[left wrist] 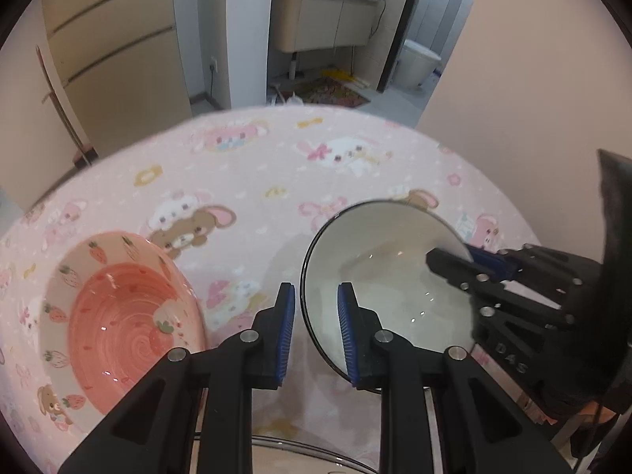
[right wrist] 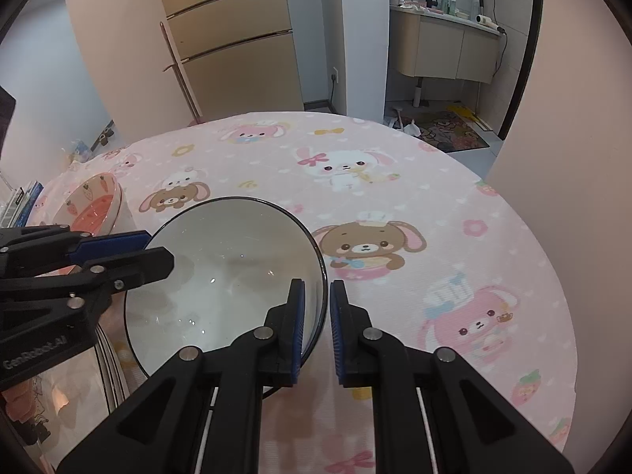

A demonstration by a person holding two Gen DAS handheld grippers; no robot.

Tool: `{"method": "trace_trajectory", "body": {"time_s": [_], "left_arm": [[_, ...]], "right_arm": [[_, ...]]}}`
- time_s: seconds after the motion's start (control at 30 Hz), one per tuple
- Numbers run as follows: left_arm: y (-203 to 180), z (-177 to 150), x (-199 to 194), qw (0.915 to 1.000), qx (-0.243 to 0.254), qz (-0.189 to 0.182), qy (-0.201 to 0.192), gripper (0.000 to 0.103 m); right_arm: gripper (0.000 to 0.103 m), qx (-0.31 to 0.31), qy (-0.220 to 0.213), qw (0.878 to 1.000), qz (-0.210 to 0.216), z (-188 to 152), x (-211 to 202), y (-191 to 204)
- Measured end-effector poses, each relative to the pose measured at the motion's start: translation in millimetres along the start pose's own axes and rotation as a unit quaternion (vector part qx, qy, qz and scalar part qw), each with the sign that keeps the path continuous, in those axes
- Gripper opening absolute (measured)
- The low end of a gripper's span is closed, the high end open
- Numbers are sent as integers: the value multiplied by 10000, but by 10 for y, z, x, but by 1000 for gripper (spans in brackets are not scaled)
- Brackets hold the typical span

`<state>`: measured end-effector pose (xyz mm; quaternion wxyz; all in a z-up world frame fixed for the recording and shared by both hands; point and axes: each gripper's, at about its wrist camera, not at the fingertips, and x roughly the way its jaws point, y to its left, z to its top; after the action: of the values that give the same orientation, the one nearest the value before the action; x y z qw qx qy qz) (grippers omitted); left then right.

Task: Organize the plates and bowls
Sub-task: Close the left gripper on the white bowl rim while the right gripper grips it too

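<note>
Pink surface (rabbit print) carries a white bowl; both claws, left and right, clamp its rim.

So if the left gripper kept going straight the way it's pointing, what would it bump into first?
The white bowl. The left gripper straddles its rim, one finger inside and one outside, so the bowl's wall comes first. Below that is probably the pink tablecloth.

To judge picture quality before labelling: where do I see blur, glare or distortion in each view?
Left wrist view: the tablecloth and strawberry bowl look slightly soft; small glints dot the white bowl; the corners are dark. Right wrist view: sharper; the fridge edges bow from the fisheye; similar glints in the white bowl.
</note>
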<state>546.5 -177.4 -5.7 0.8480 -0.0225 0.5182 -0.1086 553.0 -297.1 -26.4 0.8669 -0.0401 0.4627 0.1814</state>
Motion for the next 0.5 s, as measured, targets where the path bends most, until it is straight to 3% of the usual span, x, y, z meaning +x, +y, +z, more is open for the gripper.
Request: {"method": "trace_trajectory", "body": {"time_s": [0.33, 0.5], "left_arm": [[-225, -18, 144, 9922, 758, 993, 10, 24], [-358, -25, 283, 9869, 1191, 1079, 160, 26]], "right_arm": [[14, -183, 63, 9997, -123, -26, 77, 90], [13, 0, 51, 10000, -17, -25, 81, 47]]}}
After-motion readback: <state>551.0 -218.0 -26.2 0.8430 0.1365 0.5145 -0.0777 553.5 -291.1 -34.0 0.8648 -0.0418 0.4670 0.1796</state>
